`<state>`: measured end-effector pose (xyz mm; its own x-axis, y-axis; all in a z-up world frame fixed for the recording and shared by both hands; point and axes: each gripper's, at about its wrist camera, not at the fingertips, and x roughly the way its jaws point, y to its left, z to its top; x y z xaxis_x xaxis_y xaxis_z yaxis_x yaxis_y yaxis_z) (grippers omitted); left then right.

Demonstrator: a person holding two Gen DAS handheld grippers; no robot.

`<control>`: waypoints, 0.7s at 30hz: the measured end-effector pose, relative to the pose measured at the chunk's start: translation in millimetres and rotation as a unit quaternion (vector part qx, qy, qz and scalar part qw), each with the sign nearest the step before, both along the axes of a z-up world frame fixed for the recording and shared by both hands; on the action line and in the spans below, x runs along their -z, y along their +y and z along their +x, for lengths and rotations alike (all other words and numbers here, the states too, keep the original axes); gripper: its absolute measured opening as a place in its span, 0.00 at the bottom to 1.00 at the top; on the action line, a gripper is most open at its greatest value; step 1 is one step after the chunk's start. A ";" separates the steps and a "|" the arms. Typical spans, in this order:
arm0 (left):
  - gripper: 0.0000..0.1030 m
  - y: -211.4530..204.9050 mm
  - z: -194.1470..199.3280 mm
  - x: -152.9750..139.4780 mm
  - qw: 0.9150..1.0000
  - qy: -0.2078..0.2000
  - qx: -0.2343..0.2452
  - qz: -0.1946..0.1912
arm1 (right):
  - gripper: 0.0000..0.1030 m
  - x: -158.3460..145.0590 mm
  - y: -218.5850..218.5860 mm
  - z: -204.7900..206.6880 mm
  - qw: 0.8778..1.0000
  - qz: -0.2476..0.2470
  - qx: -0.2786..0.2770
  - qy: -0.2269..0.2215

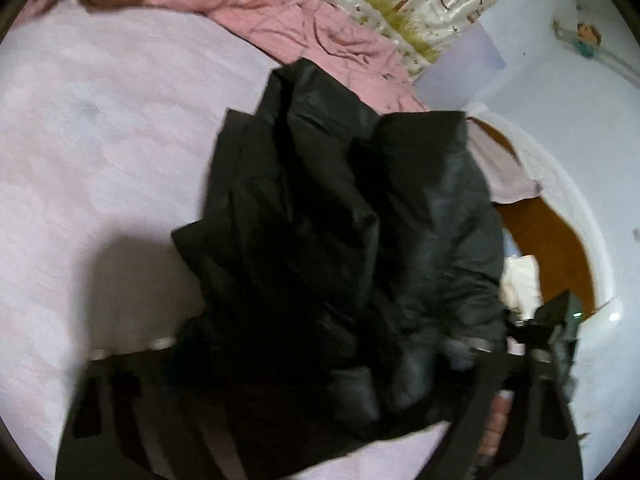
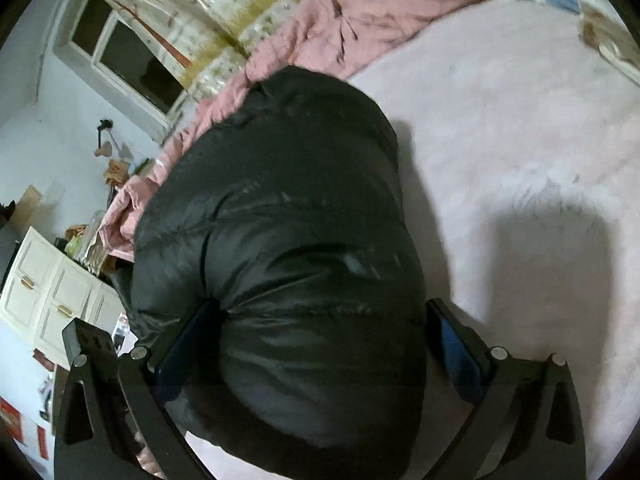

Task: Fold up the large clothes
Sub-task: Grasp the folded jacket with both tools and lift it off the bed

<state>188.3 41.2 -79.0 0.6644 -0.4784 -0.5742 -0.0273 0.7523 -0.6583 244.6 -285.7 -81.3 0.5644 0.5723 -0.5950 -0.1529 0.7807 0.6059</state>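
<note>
A black puffer jacket [image 1: 320, 200] lies bunched on a pale pink bed sheet [image 1: 100, 140]. In the left wrist view its folds fill the gap of my left gripper [image 1: 320, 360] and cover both fingertips, so whether the pads press on it is hidden. In the right wrist view the jacket [image 2: 288, 220] is a rounded, puffy bundle. My right gripper [image 2: 320, 328] is shut on its near end. The blue pads [image 2: 188, 344] dent the fabric on the left and touch it on the right.
A rumpled pink quilt [image 1: 280, 12] [image 2: 360, 28] lies along the bed's far side, below a patterned curtain [image 2: 224, 12]. The bed's edge and brown floor [image 1: 560, 248] are at the right of the left wrist view. A white cabinet [image 2: 52, 284] and window [image 2: 132, 60] stand left.
</note>
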 end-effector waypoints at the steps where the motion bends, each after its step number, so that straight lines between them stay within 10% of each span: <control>1: 0.63 -0.3 -2.4 -0.6 1.000 -0.002 -0.008 -0.004 | 1.00 0.5 7.1 0.7 1.000 0.003 -0.019 -0.001; 4: 0.45 -5.0 -7.7 -10.6 0.999 -0.026 -0.022 0.027 | 0.97 1.0 25.5 -2.9 0.999 -0.023 -0.034 -0.009; 11: 0.37 -29.5 -22.2 -39.2 0.985 -0.097 -0.014 0.145 | 0.52 -43.1 48.8 -32.2 0.984 -0.139 -0.004 -0.114; 21: 0.35 -81.7 -33.8 -119.9 0.953 -0.235 -0.001 0.190 | 0.50 -152.7 39.8 -88.3 0.918 -0.256 0.046 -0.298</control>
